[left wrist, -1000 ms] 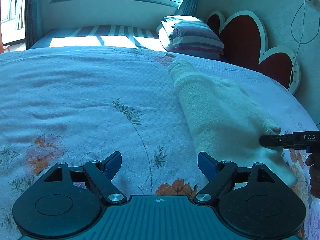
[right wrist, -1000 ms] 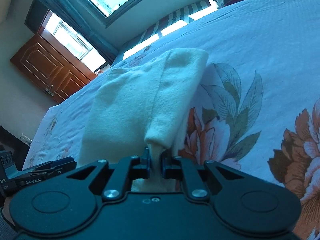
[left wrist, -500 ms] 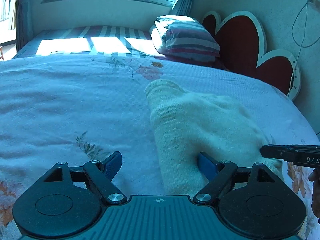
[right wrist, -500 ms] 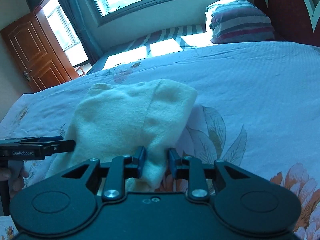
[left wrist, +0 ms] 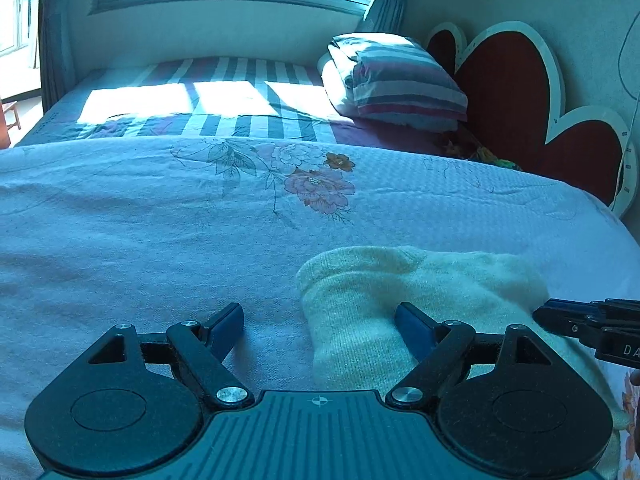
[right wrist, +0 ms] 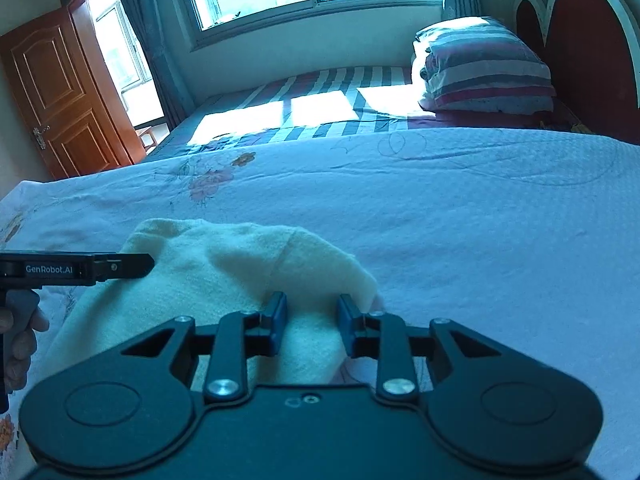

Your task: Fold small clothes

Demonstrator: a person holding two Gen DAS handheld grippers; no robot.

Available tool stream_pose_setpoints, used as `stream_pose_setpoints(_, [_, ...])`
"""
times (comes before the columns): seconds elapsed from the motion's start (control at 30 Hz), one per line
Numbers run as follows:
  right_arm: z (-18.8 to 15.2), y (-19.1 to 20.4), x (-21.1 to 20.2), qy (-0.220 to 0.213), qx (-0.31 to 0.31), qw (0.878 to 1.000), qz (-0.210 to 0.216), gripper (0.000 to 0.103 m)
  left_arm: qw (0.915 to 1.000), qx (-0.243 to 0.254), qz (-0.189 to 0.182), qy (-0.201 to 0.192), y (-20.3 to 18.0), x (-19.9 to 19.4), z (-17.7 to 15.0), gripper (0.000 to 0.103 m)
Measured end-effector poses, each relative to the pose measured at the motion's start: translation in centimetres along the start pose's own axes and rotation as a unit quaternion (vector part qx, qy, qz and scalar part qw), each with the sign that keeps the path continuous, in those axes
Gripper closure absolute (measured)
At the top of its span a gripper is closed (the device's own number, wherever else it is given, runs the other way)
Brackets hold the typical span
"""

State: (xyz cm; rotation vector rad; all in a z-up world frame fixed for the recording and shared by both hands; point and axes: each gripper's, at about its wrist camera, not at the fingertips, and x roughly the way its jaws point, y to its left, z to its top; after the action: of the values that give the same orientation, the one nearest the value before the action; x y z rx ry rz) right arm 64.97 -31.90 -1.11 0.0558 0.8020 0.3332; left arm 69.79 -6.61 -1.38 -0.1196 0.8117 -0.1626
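A cream knitted garment [left wrist: 400, 296] lies folded lengthwise on the floral bedspread [left wrist: 160, 240]. My left gripper [left wrist: 320, 324] is open and empty; its right finger is over the garment's left edge and its left finger over the bedspread. My right gripper [right wrist: 310, 320] is open, its fingers either side of the garment's [right wrist: 224, 280] right fold, not pinching it. The right gripper's tip [left wrist: 576, 320] shows at the garment's right side in the left wrist view. The left gripper's side [right wrist: 80, 268] shows over the garment's left part in the right wrist view.
A striped pillow [left wrist: 396, 80] and a red heart-shaped headboard [left wrist: 520, 100] stand at the far right. A striped sheet [left wrist: 200, 100] lies under the window. A wooden door [right wrist: 60, 92] is at the far left in the right wrist view.
My right gripper has opened and let go of the garment's fold, which now lies flat. Both grippers have drawn back towards the garment's near end.
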Motion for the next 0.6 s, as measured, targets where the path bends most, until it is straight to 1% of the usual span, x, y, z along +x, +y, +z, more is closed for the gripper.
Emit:
stream_pose_setpoints(0.07, [0.0,0.0,-0.4,0.002,-0.001,1.0,0.001,0.073,0.9999,0.012,0.008,-0.003,-0.4,-1.1,0.2,0.02])
stream_pose_setpoints(0.1, [0.1,0.1,-0.8,0.0,0.001,1.0,0.0,0.069,0.9998,0.016,0.011,-0.005,-0.6,-1.7,0.1,0.02])
stream_pose_setpoints(0.13, [0.1,0.1,-1.6,-0.007,0.006,1.0,0.002,0.051,0.9997,0.019,0.013,-0.007,-0.7,-2.3,0.1,0.019])
stream_pose_setpoints(0.17, [0.1,0.1,-2.4,-0.02,0.01,1.0,0.005,0.04,0.9996,0.023,0.016,-0.009,-0.7,-3.1,-0.1,0.017])
stream_pose_setpoints(0.2, [0.0,0.1,-3.1,-0.03,0.014,0.999,0.005,0.029,0.9994,0.026,0.02,-0.011,-0.8,-3.8,-0.3,0.003])
stream_pose_setpoints(0.23, [-0.1,0.0,-3.8,-0.034,0.019,0.999,0.004,0.03,0.999,0.031,0.026,-0.02,-0.8,-4.7,-0.8,0.0])
stream_pose_setpoints(0.3, [-0.5,-0.1,-5.0,-0.033,0.031,0.999,0.006,0.029,0.9983,0.043,0.026,-0.03,-0.7,-6.1,-1.7,0.0])
stream_pose_setpoints(0.4, [-1.4,-0.5,-7.0,-0.04,0.056,0.998,0.008,0.026,0.9981,0.043,0.025,-0.036,-0.2,-8.0,-3.0,0.0])
stream_pose_setpoints(0.47, [-2.2,-0.9,-8.1,-0.039,0.078,0.996,0.011,0.025,0.9986,0.04,0.019,-0.031,0.3,-9.2,-3.7,0.0])
stream_pose_setpoints(0.53, [-3.0,-1.4,-9.0,-0.035,0.111,0.993,0.026,0.025,0.9989,0.025,-0.013,-0.038,1.3,-10.9,-5.0,0.0])
stream_pose_setpoints(0.57, [-3.6,-1.6,-9.4,-0.029,0.125,0.991,0.031,0.025,0.9988,0.018,-0.029,-0.034,1.7,-11.3,-5.4,0.0])
stream_pose_setpoints(0.6, [-4.1,-1.7,-9.7,-0.024,0.135,0.99,0.035,0.025,0.9981,0.008,-0.056,-0.025,2.5,-11.5,-5.8,0.0])
